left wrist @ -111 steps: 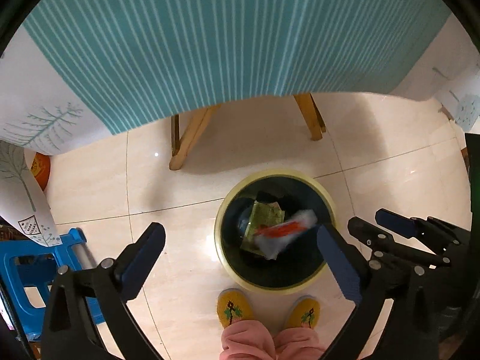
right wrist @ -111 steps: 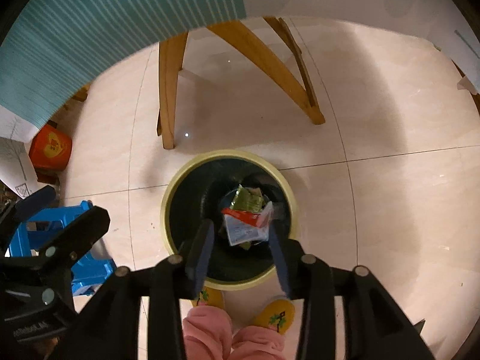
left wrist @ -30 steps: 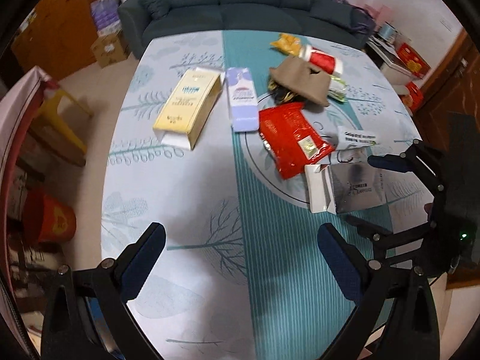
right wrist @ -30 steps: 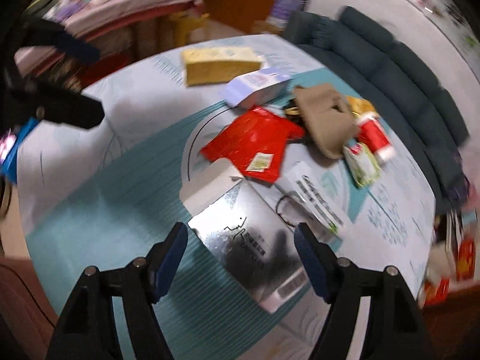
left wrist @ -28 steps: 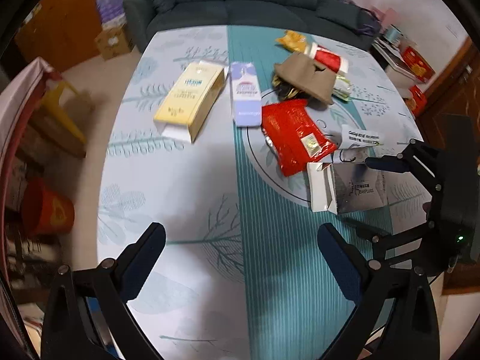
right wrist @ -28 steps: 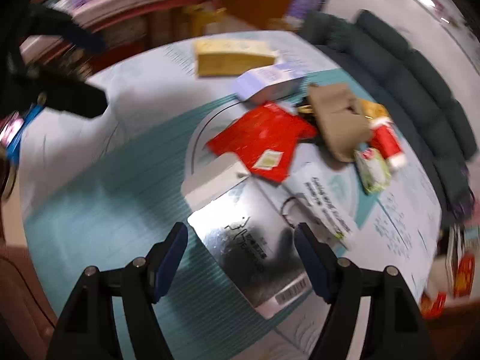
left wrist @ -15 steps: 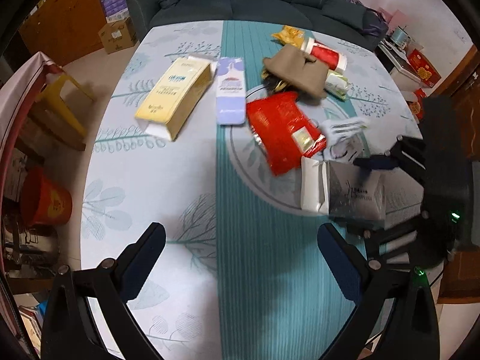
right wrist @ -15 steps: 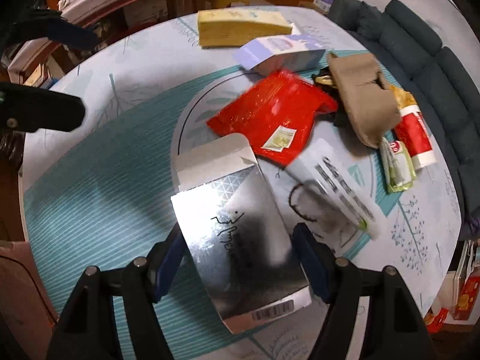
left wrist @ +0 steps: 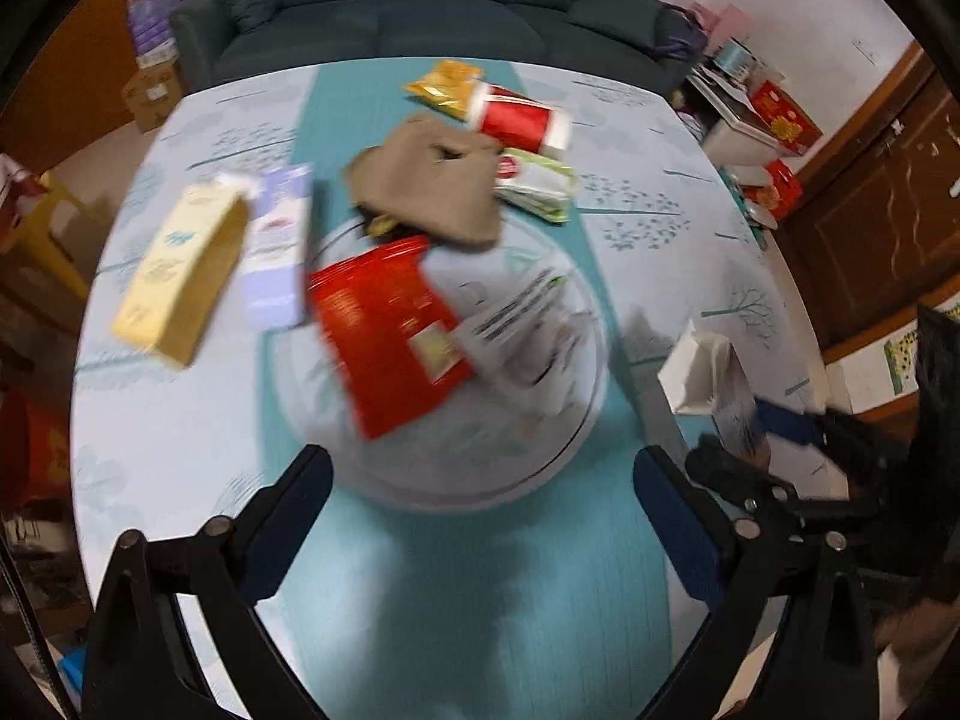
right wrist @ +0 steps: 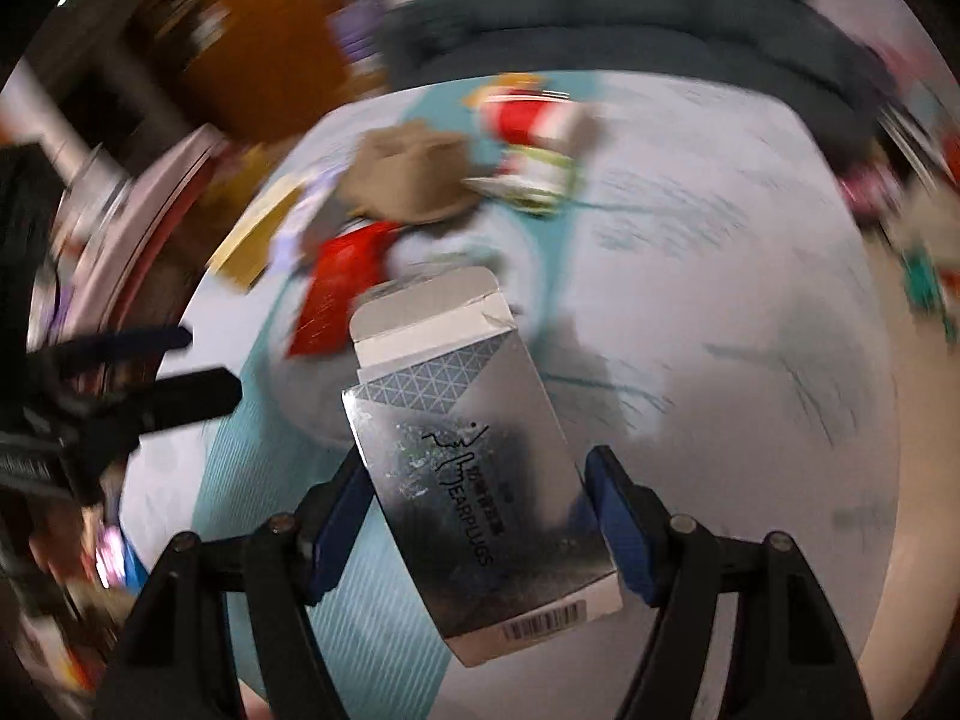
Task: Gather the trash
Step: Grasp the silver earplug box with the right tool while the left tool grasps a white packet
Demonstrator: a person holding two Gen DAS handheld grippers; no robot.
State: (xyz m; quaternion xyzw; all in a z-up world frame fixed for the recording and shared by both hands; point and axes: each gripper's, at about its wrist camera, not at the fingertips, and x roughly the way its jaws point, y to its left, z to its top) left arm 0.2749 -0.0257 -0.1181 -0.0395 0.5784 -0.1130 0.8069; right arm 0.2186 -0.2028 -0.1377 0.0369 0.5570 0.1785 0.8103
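Note:
My right gripper (right wrist: 477, 468) is shut on a silver earplug box (right wrist: 474, 456), its flap open, lifted clear of the table. In the left wrist view that box (left wrist: 720, 384) hangs at the right edge. My left gripper (left wrist: 480, 468) hovers over the teal runner (left wrist: 468, 600); its jaws are wide and closing, with nothing between them. Just ahead of it lie a red packet (left wrist: 384, 330) and a white printed wrapper (left wrist: 516, 312). Farther back are a brown pouch (left wrist: 432, 180), a red-and-white cup (left wrist: 519, 120), a green packet (left wrist: 540, 180) and a yellow packet (left wrist: 447, 84).
A yellow carton (left wrist: 180, 276) and a lilac carton (left wrist: 276, 252) lie at the table's left. A dark sofa (left wrist: 444, 0) stands behind the table. Boxes and a wooden cabinet (left wrist: 888, 210) are at the right.
The right gripper rolled and carried the silver box up off the table toward the right. The left gripper moved forward over the runner, closer to the red packet.

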